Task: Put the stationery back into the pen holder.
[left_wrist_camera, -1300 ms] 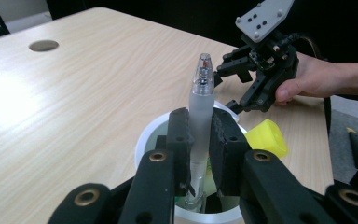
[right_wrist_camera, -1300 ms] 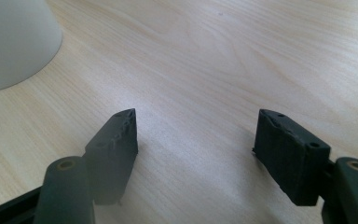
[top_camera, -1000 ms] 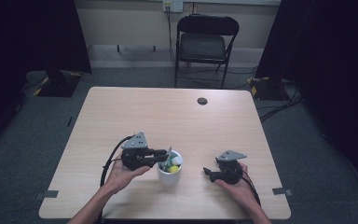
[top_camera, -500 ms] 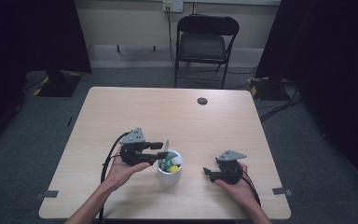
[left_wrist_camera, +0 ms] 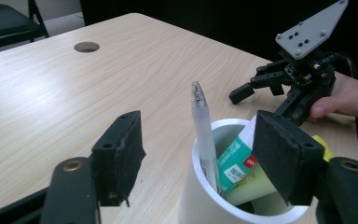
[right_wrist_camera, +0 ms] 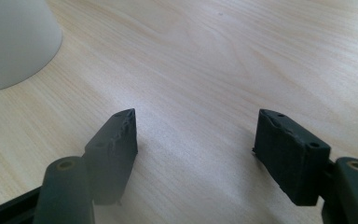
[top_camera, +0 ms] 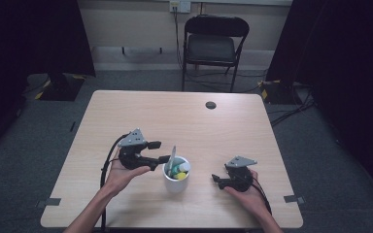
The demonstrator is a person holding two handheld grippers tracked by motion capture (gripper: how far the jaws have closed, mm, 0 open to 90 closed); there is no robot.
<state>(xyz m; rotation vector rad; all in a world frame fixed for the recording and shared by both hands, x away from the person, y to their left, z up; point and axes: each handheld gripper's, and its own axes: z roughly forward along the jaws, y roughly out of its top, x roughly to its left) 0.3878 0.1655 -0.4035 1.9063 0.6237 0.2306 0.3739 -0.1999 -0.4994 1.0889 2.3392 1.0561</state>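
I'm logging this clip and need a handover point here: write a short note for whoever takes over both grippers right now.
Left gripper: open, jaws on either side of the clear pen, not yet closed on it.
Right gripper: open, holding nothing, low over the table to the right of the cup.
White cup: upright near the front edge, between the two grippers. It holds the pen, leaning on the rim, a green-labelled tube and a yellow item.
Done: left gripper lined up on the pen.
Left: probably close on the pen and lift it out; the right gripper could steady the cup.
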